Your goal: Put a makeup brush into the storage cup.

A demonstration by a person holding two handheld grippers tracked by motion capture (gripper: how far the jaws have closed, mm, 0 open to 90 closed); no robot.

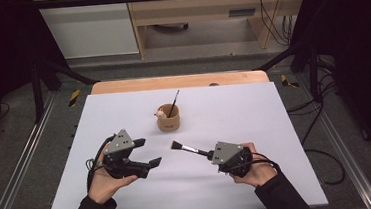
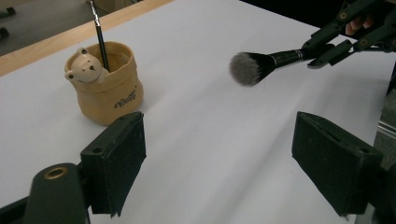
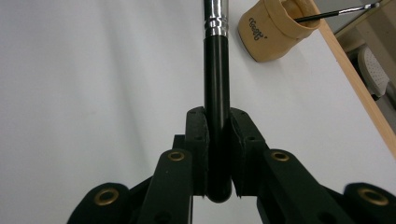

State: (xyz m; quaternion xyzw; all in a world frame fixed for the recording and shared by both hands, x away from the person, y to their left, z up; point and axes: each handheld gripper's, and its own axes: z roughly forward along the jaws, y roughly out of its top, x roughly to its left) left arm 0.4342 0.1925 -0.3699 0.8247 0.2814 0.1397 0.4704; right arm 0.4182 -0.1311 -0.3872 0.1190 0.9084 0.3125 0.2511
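- Done so far, as I judge it: the right gripper (image 1: 208,154) is clamped on the black handle of the makeup brush (image 1: 186,148), carrying it above the table (image 1: 275,127), near the cup (image 1: 168,120) on the person's side.
- Left to do, probably: drop the brush into the cup, where a thin brush (image 1: 174,102) already stands.
- The left gripper (image 1: 148,152) holds nothing, jaws wide apart, also on the cup's near side.
- The makeup brush has a fluffy grey head, silver collar and glossy handle.

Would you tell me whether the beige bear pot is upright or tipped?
Upright: the beige bear pot stands on its base with its mouth upward, a thin brush leaning inside.
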